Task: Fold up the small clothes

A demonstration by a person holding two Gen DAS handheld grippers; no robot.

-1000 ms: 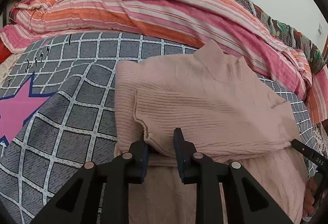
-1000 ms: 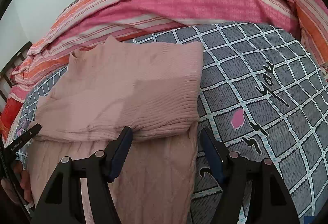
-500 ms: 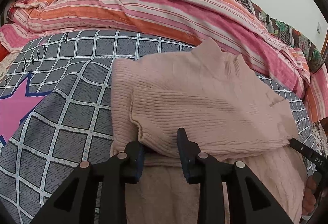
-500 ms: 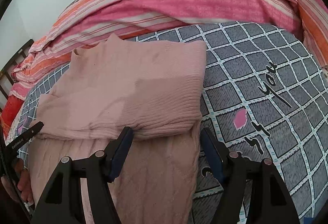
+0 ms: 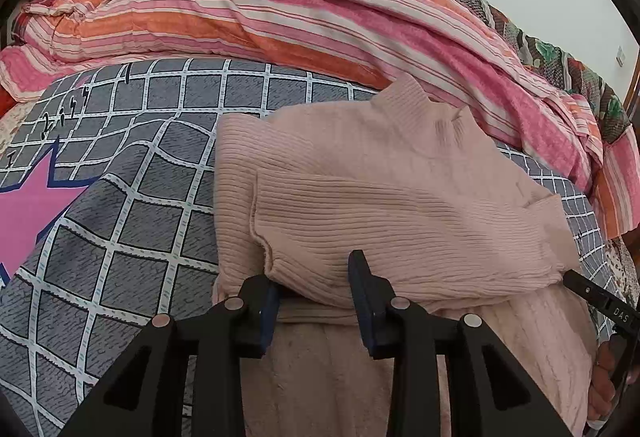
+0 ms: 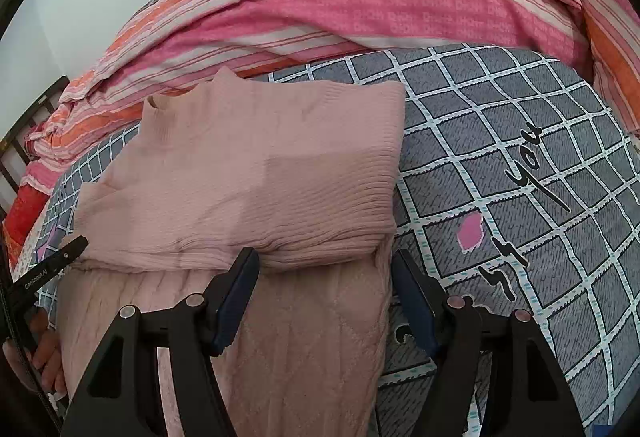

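A pale pink ribbed sweater (image 5: pixel 400 197) lies flat on the grey checked bedsheet (image 5: pixel 120 237), collar to the far side and sleeves folded across its body. In the left wrist view my left gripper (image 5: pixel 314 277) sits at the near edge of the folded sleeve. Its jaws are opening, and the sleeve's fold lies loose between them. My right gripper (image 6: pixel 324 265) stands open over the sweater (image 6: pixel 260 165) at its near right edge. The folded hem lies between its wide jaws, and the pads do not press it.
A heaped pink and orange striped quilt (image 5: pixel 320 17) runs along the far side of the bed. The sheet has a pink star (image 5: pixel 28 221) at the left and black lettering (image 6: pixel 532 173) at the right. A hand (image 6: pixel 36 357) holds the left gripper's handle.
The left gripper's jaws have spread apart, letting go of the sleeve fold they had pinched. The right gripper and the sweater's right side look the same.
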